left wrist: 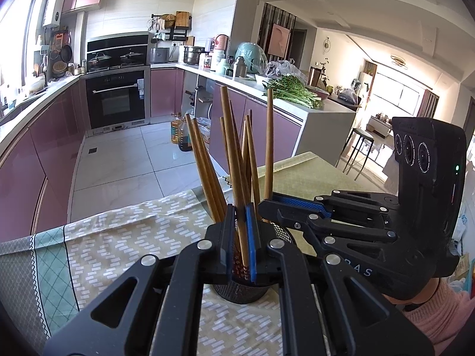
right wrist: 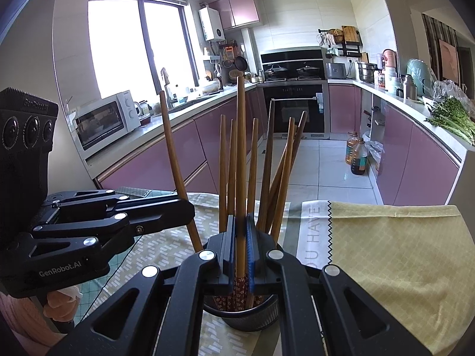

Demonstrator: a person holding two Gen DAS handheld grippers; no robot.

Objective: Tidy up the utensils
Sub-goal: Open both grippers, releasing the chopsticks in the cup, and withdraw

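A black mesh utensil cup [left wrist: 243,290] stands on the patterned tablecloth and holds several wooden chopsticks [left wrist: 207,166]. My left gripper [left wrist: 241,243] is over the cup, shut on one chopstick [left wrist: 234,160] that stands upright in it. My right gripper [right wrist: 241,255] is over the same cup [right wrist: 252,319], shut on another upright chopstick [right wrist: 241,148]. The right gripper also shows in the left wrist view [left wrist: 267,203] beside the chopsticks. The left gripper shows in the right wrist view [right wrist: 190,210] at a leaning chopstick [right wrist: 175,160].
The tablecloth [left wrist: 118,246] covers the table; a yellow cloth [right wrist: 394,255] lies to the right. Behind are pink kitchen cabinets [right wrist: 154,154], an oven [right wrist: 292,109], oil bottles [right wrist: 356,155] on the floor and greens [left wrist: 294,89] on the counter.
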